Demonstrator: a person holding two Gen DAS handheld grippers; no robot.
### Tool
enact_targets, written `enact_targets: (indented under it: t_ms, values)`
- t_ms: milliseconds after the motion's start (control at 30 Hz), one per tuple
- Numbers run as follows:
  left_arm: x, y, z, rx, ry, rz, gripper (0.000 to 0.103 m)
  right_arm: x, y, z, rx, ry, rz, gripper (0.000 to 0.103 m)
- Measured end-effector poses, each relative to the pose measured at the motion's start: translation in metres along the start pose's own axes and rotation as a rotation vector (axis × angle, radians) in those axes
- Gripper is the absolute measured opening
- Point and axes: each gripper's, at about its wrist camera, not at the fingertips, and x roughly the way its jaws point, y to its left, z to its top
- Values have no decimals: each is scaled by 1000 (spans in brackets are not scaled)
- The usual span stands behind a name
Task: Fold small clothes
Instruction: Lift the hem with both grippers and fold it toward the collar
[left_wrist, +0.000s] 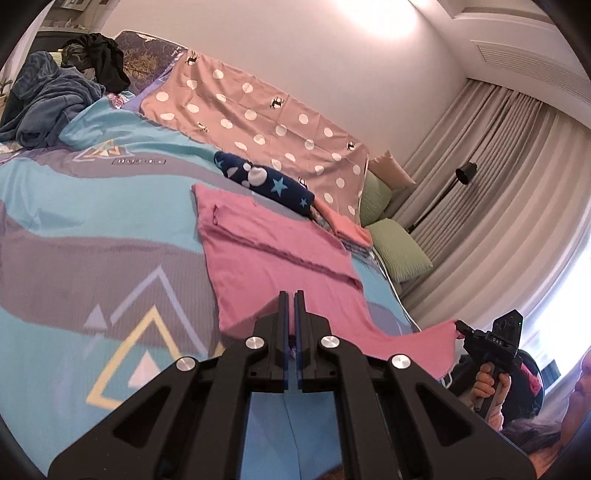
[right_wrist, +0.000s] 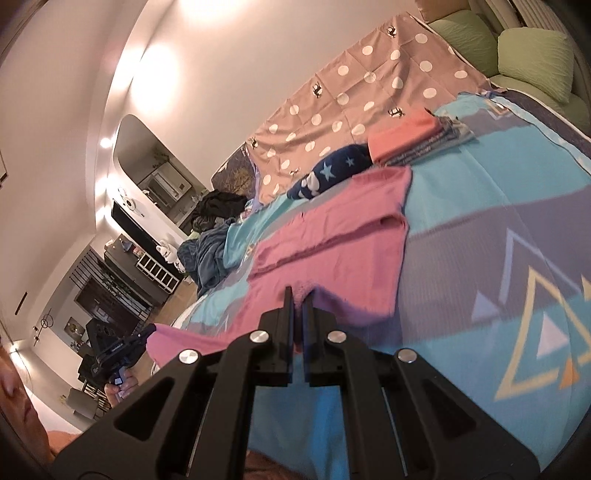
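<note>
Bedroom: turquoise and grey bedspread (left_wrist: 55, 229), spotted sheet (left_wrist: 258, 110) by the wall.
Pink garment (left_wrist: 273, 254): partly folded, far end flat on the bed, near edge lifted.
Left gripper (left_wrist: 290, 295): jaws nearly closed, pinching one near corner.
Right gripper (right_wrist: 298, 295): likewise clamped on the other corner.
Handling: light, limp, likely to sag; grip hems at corners, keep taut.
</note>
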Motion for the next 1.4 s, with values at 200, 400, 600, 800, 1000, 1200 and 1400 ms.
enact_targets:
  t_ms: [200,400,600,800,1000,1200,1400]
  values:
    - [31,1,38,24,-6,36,2,35,1,43,-38,-16,-20,3]
    - [80,4,86,58,5,73,2,75,-3,88,-61,-27,-57,3]
    - [134,12,137,82,21,129,2,133,-16,140,-69,-34,-133,3]
    - [198,31,182,84,32,169,2,199,-40,180,-60,-21,-206,3]
    - [275,74,212,45,92,250,2,284,-77,214,-65,7,-322,3]
    - [360,129,206,0,210,345,3,353,-109,214,-93,82,-424,8]
    - [364,149,200,-47,203,383,35,349,-109,203,-147,72,-478,49]
